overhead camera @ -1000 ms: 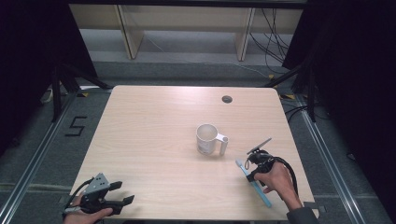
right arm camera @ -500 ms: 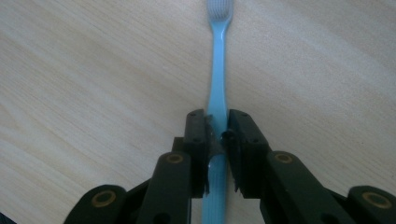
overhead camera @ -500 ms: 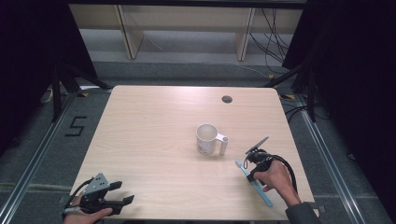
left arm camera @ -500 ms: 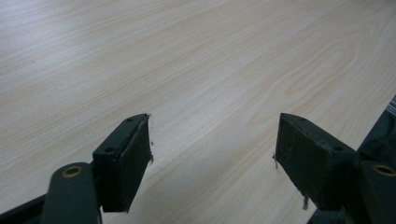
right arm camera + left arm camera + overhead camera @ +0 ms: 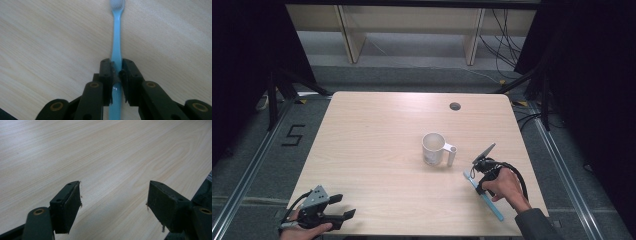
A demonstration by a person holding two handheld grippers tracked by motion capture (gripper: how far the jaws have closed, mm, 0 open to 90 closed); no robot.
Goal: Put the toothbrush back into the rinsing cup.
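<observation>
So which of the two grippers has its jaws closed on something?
The right gripper, near the table's right edge: its jaws pinch the blue toothbrush by the handle. The left gripper stands open over bare table.

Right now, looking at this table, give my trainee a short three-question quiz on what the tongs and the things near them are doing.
1. True or false: the right tongs are closed on the blue toothbrush.
2. Which way does the white mug turn its handle in the high view? A. toward the right tongs B. toward the left tongs C. toward the round hole in the table
3. Fill in: the left tongs stand ____ with bare tabletop between them.

Key:
1. True; in the right gripper view the pads press its handle on both sides.
2. A.
3. Open.
</observation>
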